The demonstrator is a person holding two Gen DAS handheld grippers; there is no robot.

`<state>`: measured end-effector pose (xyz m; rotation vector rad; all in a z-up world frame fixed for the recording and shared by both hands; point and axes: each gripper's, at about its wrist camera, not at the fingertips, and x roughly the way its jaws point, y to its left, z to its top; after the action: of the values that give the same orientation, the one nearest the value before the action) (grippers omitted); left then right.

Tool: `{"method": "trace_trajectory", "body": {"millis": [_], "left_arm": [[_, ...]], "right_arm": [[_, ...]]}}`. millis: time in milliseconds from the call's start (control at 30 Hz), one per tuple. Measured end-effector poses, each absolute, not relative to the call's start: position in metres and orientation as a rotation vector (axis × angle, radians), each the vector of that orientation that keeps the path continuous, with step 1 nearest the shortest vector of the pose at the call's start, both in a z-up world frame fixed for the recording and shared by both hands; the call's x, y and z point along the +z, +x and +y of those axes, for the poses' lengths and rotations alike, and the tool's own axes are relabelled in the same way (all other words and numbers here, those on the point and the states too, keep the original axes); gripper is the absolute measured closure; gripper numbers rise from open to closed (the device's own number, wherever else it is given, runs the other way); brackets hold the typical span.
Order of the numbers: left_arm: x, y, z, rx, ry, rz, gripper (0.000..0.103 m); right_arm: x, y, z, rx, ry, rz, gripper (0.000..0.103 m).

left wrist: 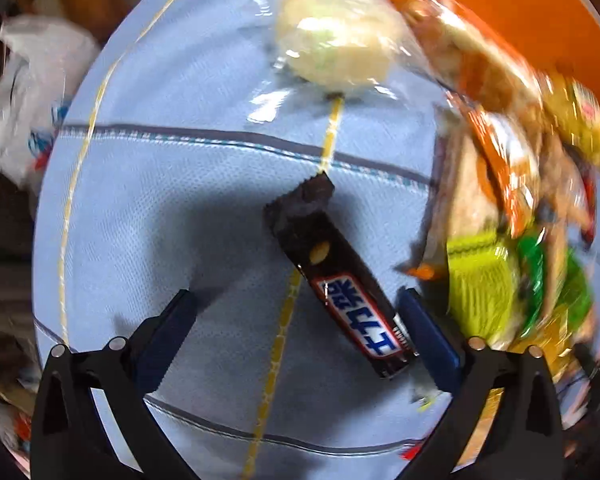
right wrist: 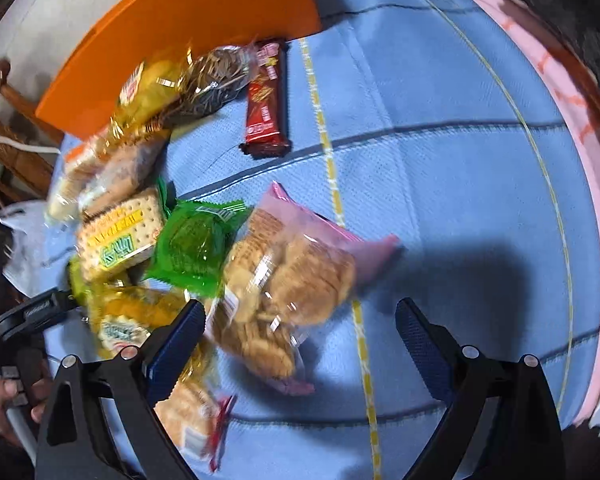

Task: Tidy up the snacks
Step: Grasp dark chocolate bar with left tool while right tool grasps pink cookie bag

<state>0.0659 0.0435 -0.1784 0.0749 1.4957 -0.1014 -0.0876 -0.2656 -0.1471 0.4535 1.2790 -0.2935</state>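
In the left wrist view a dark chocolate bar (left wrist: 336, 276) lies diagonally on the light blue cloth (left wrist: 172, 200), its near end beside the right finger of my open left gripper (left wrist: 296, 300). A clear-wrapped pale bun (left wrist: 332, 40) sits farther off. Blurred snack packets (left wrist: 520, 200) pile up at the right. In the right wrist view my open right gripper (right wrist: 300, 312) hovers over a pink-edged bag of biscuits (right wrist: 292, 280). A green packet (right wrist: 192, 248), a cracker pack (right wrist: 120, 236), a seed bag (right wrist: 212, 84) and a red bar (right wrist: 266, 100) lie beyond.
An orange board (right wrist: 188, 28) lies at the far side of the cloth. A white plastic bag (left wrist: 28, 100) sits off the cloth's left edge. A pink band (right wrist: 592, 184) borders the cloth on the right. A hand (right wrist: 0, 404) holds the other gripper's handle at lower left.
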Motion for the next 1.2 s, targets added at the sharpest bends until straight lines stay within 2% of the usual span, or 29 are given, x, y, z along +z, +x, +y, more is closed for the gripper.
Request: {"method": "trace_trajectory", "body": {"millis": [167,233,267,333,367,400,433,667,900,1067,1167,1200], "left_arm": [[-0.179,0.065,0.046,-0.113,0.078,1.496,0.004],[-0.177,0.063,0.045,-0.128,0.091,1.489,0.01],[-0.174,0.062,0.043,-0.143,0.103,1.479,0.018],[-0.165,0.054,0.033,-0.186,0.14,1.457,0.043],[-0.161,0.052,0.029,-0.226,0.168,1.45,0.067],[-0.159,0.051,0.027,-0.245,0.187,1.455,0.082],[-0.159,0.051,0.029,-0.253,0.187,1.473,0.085],[-0.141,0.05,0.055,-0.268,0.103,1.45,0.086],[-0.104,0.055,0.046,-0.32,0.079,1.368,0.086],[-0.079,0.073,0.027,-0.36,0.054,1.332,0.086],[-0.084,0.075,0.027,-0.371,0.069,1.334,0.086],[-0.089,0.074,0.025,-0.37,0.062,1.349,0.086]], "right_arm": [[-0.156,-0.067,-0.239,-0.31,0.28,1.297,0.003],[-0.155,-0.065,-0.235,-0.304,0.236,1.297,0.006],[-0.153,-0.066,-0.233,-0.3,0.222,1.278,0.011],[-0.147,-0.066,-0.229,-0.286,0.171,1.272,0.046],[-0.143,-0.067,-0.23,-0.273,0.178,1.276,0.055],[-0.139,-0.069,-0.234,-0.271,0.196,1.277,0.061],[-0.136,-0.071,-0.238,-0.272,0.211,1.279,0.063],[-0.111,-0.1,-0.28,-0.282,0.399,1.231,0.063],[-0.089,-0.1,-0.285,-0.262,0.425,1.168,0.064],[-0.06,-0.075,-0.28,-0.206,0.37,1.105,0.077],[-0.074,-0.062,-0.278,-0.218,0.305,1.196,0.075],[-0.082,-0.062,-0.28,-0.234,0.309,1.213,0.07]]}}
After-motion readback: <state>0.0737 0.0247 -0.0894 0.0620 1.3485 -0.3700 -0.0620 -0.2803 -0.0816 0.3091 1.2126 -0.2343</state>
